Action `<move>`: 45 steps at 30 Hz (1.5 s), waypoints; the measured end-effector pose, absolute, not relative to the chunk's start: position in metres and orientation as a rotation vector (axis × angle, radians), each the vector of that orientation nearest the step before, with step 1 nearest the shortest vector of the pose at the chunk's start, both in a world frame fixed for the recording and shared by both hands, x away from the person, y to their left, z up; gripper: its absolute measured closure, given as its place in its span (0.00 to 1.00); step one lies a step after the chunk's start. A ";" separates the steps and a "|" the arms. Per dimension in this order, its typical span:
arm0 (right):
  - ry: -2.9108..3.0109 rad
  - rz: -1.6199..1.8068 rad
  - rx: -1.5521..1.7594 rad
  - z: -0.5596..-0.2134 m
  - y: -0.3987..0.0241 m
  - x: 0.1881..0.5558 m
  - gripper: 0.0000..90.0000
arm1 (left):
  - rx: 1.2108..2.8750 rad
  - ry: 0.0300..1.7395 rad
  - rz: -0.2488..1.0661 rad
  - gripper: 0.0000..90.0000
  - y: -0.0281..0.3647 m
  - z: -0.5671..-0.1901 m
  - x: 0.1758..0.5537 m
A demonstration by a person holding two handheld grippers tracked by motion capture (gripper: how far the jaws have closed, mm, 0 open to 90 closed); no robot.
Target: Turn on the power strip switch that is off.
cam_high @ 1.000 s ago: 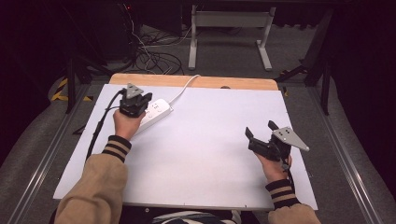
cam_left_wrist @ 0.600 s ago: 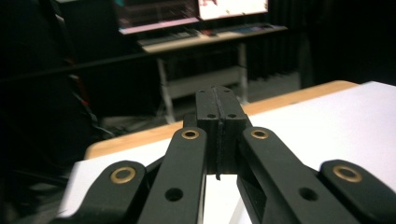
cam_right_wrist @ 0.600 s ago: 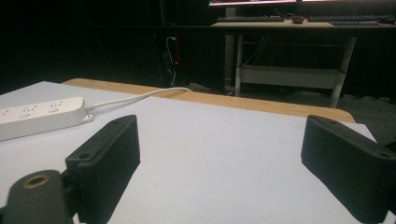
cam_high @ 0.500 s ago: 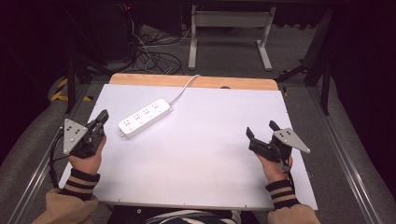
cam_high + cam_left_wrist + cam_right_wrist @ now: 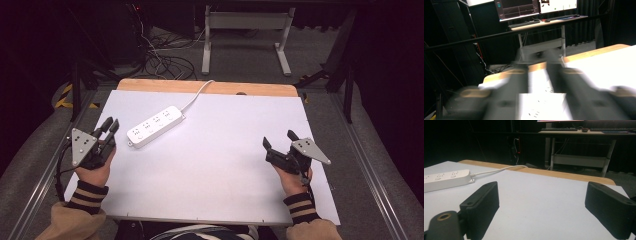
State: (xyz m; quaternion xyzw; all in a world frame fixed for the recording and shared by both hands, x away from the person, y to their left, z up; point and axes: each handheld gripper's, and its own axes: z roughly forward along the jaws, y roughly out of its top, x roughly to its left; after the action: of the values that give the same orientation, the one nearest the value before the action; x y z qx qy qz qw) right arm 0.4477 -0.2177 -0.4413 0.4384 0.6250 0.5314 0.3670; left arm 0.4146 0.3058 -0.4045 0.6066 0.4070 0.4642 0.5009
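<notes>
A white power strip [image 5: 155, 125] lies on the white table [image 5: 220, 170] at the back left, and its near end [image 5: 444, 180] appears at the left of the right gripper view. My left gripper [image 5: 110, 124] sits at the table's left edge, a short way left of the strip and apart from it. Its jaws [image 5: 537, 72] are blurred and close together, with a thin gap and nothing between them. My right gripper [image 5: 279, 138] rests near the right front of the table. It is wide open [image 5: 541, 195] over bare table.
The strip's white cord [image 5: 197, 92] runs back over the table's wooden far edge [image 5: 250, 89]. Behind the table are floor cables [image 5: 165, 60], a white desk frame [image 5: 245, 30] and monitors [image 5: 516, 8]. Metal rails run along both sides.
My left gripper has drawn back from the power strip to the table's left edge and left the strip lying there. The right gripper has stayed put.
</notes>
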 end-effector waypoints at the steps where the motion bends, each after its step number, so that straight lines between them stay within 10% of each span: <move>1: 1.606 1.364 1.128 -0.441 -0.218 0.448 0.14 | 1.459 0.975 1.121 0.71 0.305 -0.406 0.415; 9: 1.601 1.362 1.122 -0.441 -0.218 0.447 0.14 | 1.424 0.980 1.137 0.00 0.298 -0.413 0.415; 45: 1.597 1.361 1.116 -0.439 -0.218 0.441 0.14 | 1.400 1.028 1.099 0.00 0.301 -0.417 0.413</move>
State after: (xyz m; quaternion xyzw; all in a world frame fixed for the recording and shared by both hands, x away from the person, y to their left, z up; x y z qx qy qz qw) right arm 0.4415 -0.2177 -0.4387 0.4358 0.6235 0.5312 0.3731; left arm 0.4133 0.3010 -0.4165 0.5830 0.4282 0.4579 0.5168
